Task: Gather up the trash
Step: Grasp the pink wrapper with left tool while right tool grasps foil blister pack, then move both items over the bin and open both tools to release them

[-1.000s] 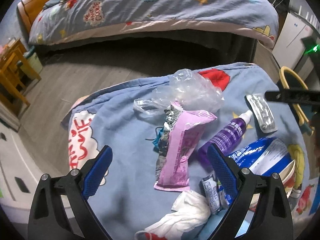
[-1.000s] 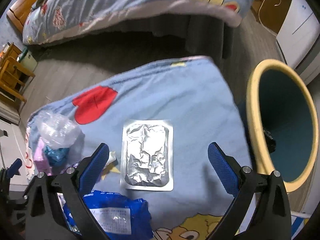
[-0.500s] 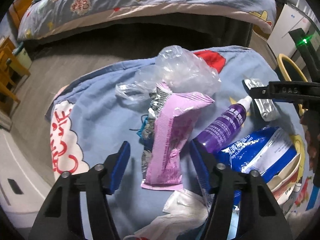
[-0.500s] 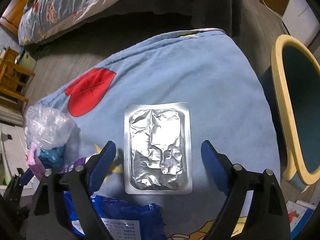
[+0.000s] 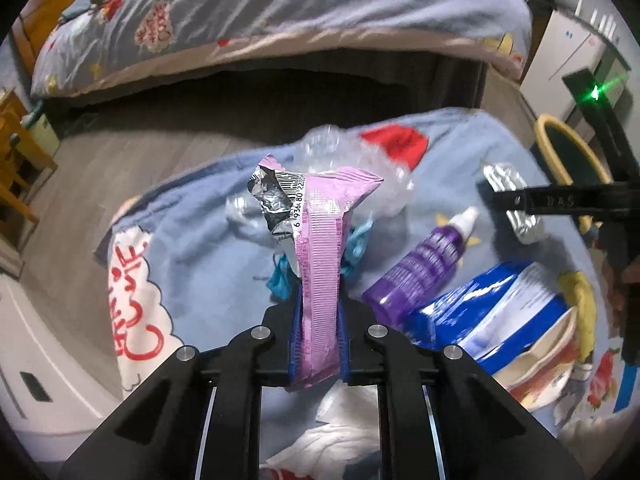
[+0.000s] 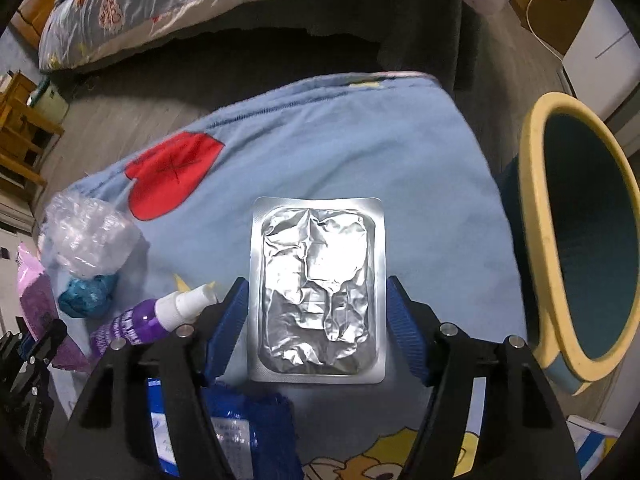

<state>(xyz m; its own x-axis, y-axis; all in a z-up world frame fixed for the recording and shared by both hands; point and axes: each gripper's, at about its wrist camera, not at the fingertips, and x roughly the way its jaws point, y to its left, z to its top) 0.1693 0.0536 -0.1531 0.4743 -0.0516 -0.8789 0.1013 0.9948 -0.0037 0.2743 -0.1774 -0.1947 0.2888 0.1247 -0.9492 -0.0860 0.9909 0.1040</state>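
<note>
My left gripper is shut on a pink snack wrapper, which stands up from the blue blanket. My right gripper is open, its blue fingers on either side of a flat silver foil pack lying on the blanket. The foil pack also shows in the left wrist view. A yellow-rimmed teal bin stands to the right of the blanket.
A crumpled clear plastic bag, a teal scrap, a purple spray bottle, a blue-white bag and white tissue lie on the blanket. A bed stands beyond; wooden furniture at left.
My left gripper closed on the pink wrapper and lifted its end. My right gripper moved forward and narrowed around the silver foil pack.
</note>
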